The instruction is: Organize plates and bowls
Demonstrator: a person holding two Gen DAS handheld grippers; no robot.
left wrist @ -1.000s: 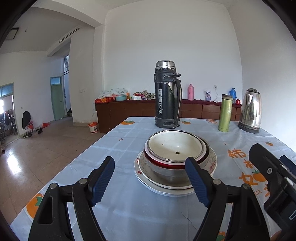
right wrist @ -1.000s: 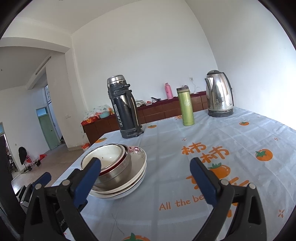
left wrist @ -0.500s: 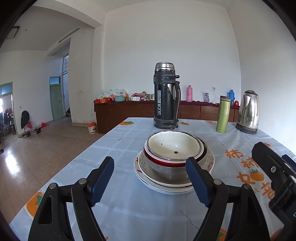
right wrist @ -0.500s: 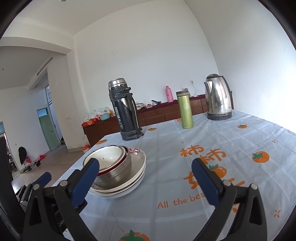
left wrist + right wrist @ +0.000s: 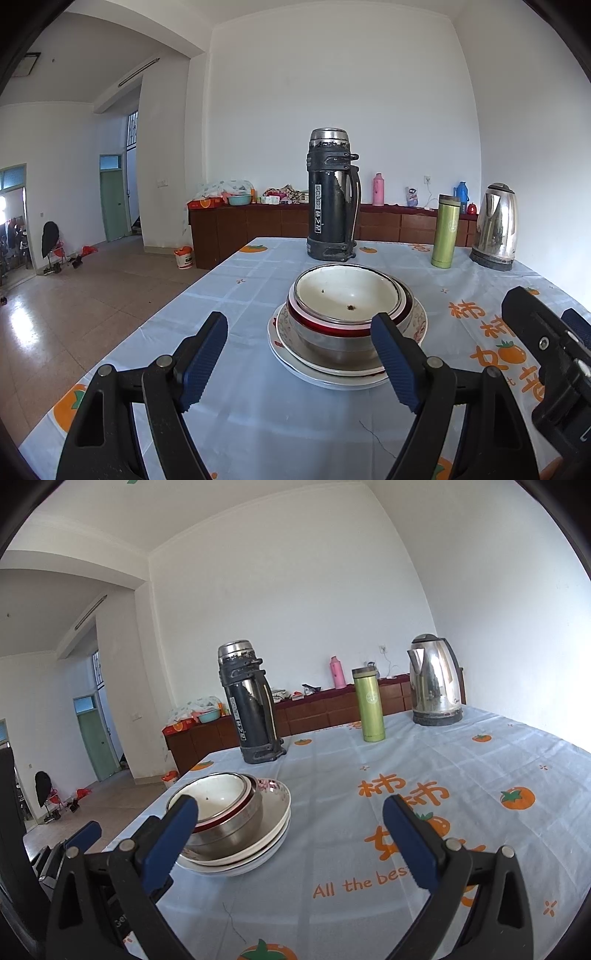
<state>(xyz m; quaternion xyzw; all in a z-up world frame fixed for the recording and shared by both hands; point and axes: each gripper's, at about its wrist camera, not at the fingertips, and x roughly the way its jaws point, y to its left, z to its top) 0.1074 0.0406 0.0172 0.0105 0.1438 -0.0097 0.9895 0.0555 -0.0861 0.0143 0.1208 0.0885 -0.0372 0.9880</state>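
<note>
A stack of dishes stands on the table: white plates (image 5: pixel 325 376) at the bottom, a steel bowl (image 5: pixel 332 343) on them, and a white bowl (image 5: pixel 347 291) with a red rim on top. The stack also shows in the right wrist view (image 5: pixel 236 827). My left gripper (image 5: pixel 299 358) is open and empty, just in front of the stack. My right gripper (image 5: pixel 291 843) is open and empty, to the right of the stack, its left finger in front of the bowls. The right gripper's body shows at the left wrist view's right edge (image 5: pixel 546 354).
A tall black thermos (image 5: pixel 330 195) stands behind the stack. A green flask (image 5: pixel 446 230) and a steel kettle (image 5: pixel 495 227) stand at the far right. The table (image 5: pixel 443 775) has a light blue cloth with orange prints. Its left edge drops to the floor (image 5: pixel 74 295).
Both grippers have drawn back and risen slightly; the stack looks a little farther off. Both stay open and the dishes have not moved.
</note>
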